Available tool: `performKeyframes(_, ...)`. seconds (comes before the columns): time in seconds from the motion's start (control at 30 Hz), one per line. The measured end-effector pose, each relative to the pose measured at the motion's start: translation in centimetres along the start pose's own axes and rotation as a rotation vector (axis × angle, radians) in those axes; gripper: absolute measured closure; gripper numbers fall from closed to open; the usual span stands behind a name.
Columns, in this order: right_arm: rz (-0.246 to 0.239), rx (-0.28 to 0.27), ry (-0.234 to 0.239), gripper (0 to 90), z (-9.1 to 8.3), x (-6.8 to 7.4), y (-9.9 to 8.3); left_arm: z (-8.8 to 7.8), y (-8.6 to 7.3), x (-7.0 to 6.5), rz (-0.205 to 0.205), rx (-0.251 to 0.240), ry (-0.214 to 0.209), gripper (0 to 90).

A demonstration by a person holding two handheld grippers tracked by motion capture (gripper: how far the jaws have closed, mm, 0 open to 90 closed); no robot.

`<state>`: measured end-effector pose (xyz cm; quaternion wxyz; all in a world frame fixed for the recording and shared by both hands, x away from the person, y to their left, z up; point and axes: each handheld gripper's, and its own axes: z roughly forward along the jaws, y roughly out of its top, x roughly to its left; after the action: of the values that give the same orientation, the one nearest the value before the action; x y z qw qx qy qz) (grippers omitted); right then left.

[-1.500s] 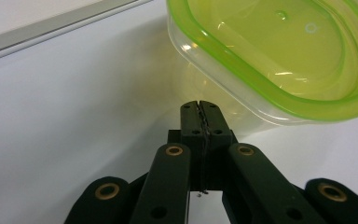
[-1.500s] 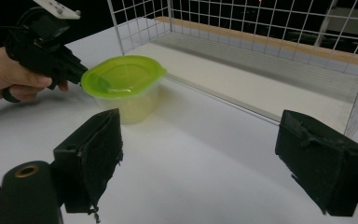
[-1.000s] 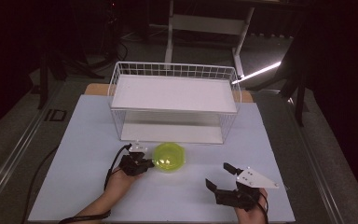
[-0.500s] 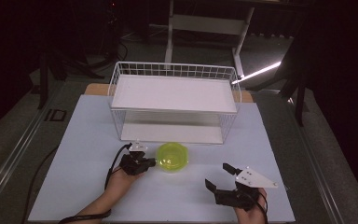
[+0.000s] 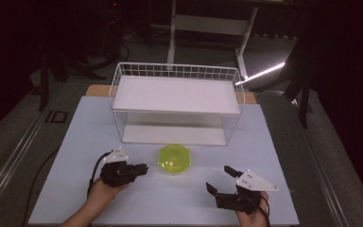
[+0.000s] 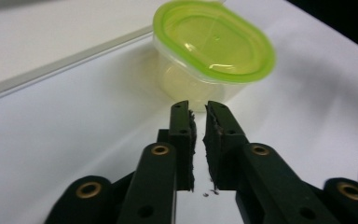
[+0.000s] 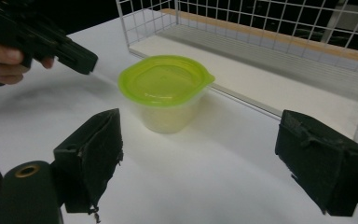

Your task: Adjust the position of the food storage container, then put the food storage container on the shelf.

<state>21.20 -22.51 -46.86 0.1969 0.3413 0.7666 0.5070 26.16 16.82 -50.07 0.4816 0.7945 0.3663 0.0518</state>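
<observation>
Starting at the left of the high view, the left gripper (image 5: 144, 169) lies low over the pale table (image 5: 75, 142), held in a hand (image 5: 105, 190) that comes in from the bottom edge, with its cable looping off to the side. Its jaws point right, toward the yellow-green lidded tub (image 5: 174, 158), and stop short of it with a clear strip of table between. In the left gripper view the two black jaws stand nearly together, a thin slit showing between the worn pads, and they have just been opening a little; nothing sits between them. The tub (image 6: 213, 56) stands upright just beyond their tips, lid on, its clear body pale below the green rim.

Behind the tub, the white wire rack (image 5: 177, 101) stands on the table with an upper shelf and a lower one; the tub sits on the table just in front of the lower shelf, apart from it, though the high view may be too coarse to judge how close.

Farther right, the right gripper (image 5: 220, 178) rests near the table's front edge, its grey three-cornered plate on top. Its jaws stand wide apart and empty, and in the right gripper view the tub (image 7: 164, 91) shows between them, well ahead.
</observation>
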Motion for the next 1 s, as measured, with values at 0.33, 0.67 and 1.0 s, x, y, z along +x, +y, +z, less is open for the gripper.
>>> performKeyframes(0.33, -0.052, 0.033, 0.04, 15.5, 0.7, 1.3, 0.1, -1.9, -1.1, -1.3, -0.006, -0.024, -0.027, 29.0)
performKeyframes(0.67, -0.074, 0.026, 0.083, 15.5, 0.8, 2.7, 0.8, -2.6, -0.1, -2.1, -0.004, -0.056, -0.019, 4.0)
performKeyframes(1.0, -0.046, 0.011, 0.109, 15.5, 0.3, 2.9, 2.6, -2.5, 2.1, -3.4, 0.04, -0.065, -0.05, 2.8)
